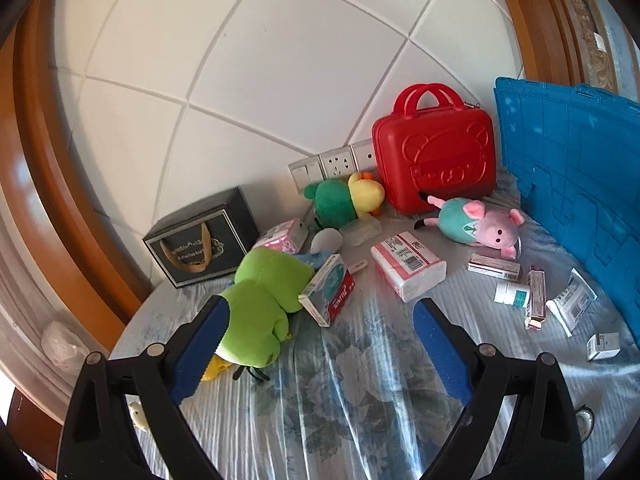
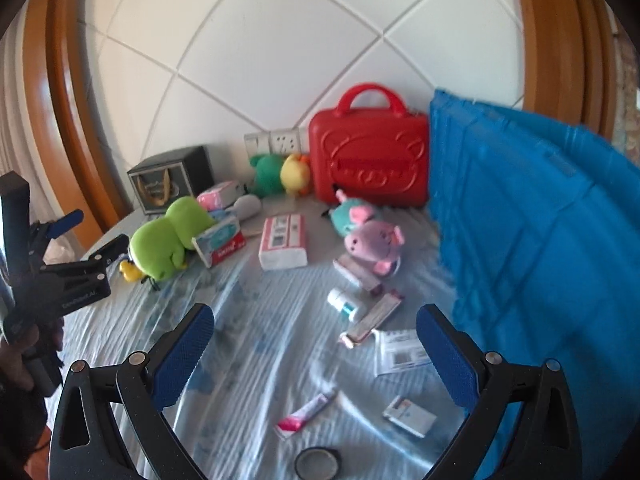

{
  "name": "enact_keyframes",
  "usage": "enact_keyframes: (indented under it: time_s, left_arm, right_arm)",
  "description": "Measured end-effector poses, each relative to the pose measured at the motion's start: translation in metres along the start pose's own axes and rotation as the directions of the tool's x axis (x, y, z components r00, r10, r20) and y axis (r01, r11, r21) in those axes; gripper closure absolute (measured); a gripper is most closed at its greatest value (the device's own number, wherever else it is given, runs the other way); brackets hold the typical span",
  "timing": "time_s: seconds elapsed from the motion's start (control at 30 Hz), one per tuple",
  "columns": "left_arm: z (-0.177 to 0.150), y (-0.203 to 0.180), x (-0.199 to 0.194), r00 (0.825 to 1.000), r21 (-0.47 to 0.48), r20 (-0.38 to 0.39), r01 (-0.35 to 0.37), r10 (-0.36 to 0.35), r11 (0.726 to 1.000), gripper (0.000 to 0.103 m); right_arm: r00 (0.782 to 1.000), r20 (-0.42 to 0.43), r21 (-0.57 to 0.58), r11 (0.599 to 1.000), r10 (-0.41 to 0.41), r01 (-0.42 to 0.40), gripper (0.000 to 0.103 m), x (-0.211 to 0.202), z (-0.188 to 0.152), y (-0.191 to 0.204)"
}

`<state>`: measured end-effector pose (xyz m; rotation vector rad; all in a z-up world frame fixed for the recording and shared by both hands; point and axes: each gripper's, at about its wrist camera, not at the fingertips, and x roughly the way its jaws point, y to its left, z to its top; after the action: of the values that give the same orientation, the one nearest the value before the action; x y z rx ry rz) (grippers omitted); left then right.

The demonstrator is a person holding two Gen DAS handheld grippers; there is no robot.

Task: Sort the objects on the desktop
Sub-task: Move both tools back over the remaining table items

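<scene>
My left gripper (image 1: 320,312) is open and empty, its left finger beside a green frog plush (image 1: 260,304). It also shows in the right wrist view (image 2: 92,240). My right gripper (image 2: 314,320) is open and empty above the cloth, with a white pill bottle (image 2: 344,303) and a long medicine box (image 2: 372,320) ahead of it. A tissue pack (image 1: 408,266) lies mid-table, a red-and-teal tissue box (image 1: 328,294) leans on the frog, and a pink pig plush (image 1: 480,224) lies by a red case (image 1: 436,156).
A blue crate (image 1: 576,184) stands along the right side. A black gift box (image 1: 200,244) sits at the back left, a green-and-yellow plush (image 1: 348,200) by the wall sockets. Small boxes (image 1: 604,346), a pink tube (image 2: 306,412) and a tape roll (image 2: 318,462) lie near the front.
</scene>
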<state>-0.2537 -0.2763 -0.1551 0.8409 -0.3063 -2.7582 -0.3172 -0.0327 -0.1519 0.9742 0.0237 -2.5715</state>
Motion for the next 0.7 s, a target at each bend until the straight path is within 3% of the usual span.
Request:
enact_keyframes:
  time_s: [0.17,0.43,0.6,0.7]
  left_arm:
    - [0.009,-0.022,0.038,0.997,0.013,-0.043,0.068,-0.067,0.998,0.009]
    - [0.017,-0.058,0.117,0.987,0.038,-0.114,0.117,-0.112,0.992,0.009]
    - [0.011,-0.074,0.158,0.984,0.084,-0.148,0.113,-0.099,0.990,0.009]
    - [0.013,-0.061,0.176,0.986,0.097,-0.143,0.100,-0.085,0.990,0.009]
  right_arm:
    - [0.999,-0.044,-0.002,1.000,0.014,-0.015,0.000,0.044,0.005,-0.010]
    - [0.993,-0.116,0.019,1.000,0.006,-0.004,0.000,0.109,0.009,-0.039]
    - [0.988,-0.151,0.039,0.999,0.006,0.000,0.000,0.143,0.007,-0.050]
    - [0.985,-0.171,0.057,0.998,0.017,-0.007,0.000,0.158,0.007,-0.055]
